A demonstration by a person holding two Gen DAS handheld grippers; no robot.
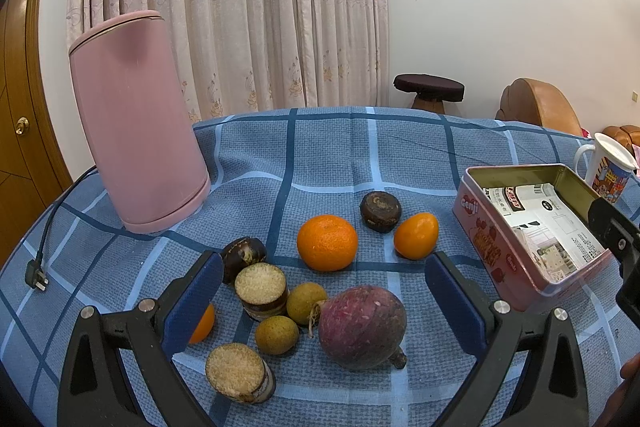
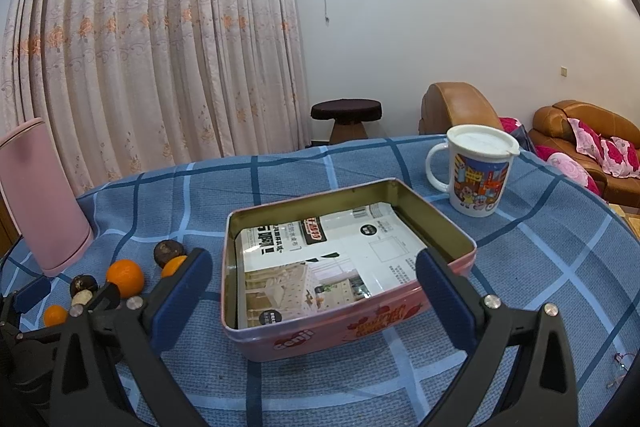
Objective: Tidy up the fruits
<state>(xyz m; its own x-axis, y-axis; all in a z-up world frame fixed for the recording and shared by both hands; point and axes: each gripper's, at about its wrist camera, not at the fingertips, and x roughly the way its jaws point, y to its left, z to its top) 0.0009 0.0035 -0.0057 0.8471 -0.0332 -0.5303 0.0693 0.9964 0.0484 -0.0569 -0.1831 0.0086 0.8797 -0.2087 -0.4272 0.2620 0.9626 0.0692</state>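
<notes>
On the blue checked tablecloth (image 1: 320, 155) lie several fruits. A purple round fruit (image 1: 362, 327) sits between the blue-padded fingers of my left gripper (image 1: 326, 287), which is open. Two small yellow-brown fruits (image 1: 307, 303) and two cut sugarcane pieces (image 1: 261, 289) lie beside it, with oranges (image 1: 327, 242) and dark water chestnuts (image 1: 380, 211) farther back. A pink Genji tin (image 2: 348, 267), lined with printed paper, holds no fruit. My right gripper (image 2: 310, 279) hovers open over the tin's near side, and its black body shows at the right edge of the left wrist view.
A tall pink kettle (image 1: 140, 123) stands at the back left, its cord and plug (image 1: 38, 277) trailing on the cloth. A lidded cartoon mug (image 2: 474, 169) stands behind the tin. Beyond the table are curtains, a stool (image 2: 346, 119) and brown sofas (image 2: 584, 131).
</notes>
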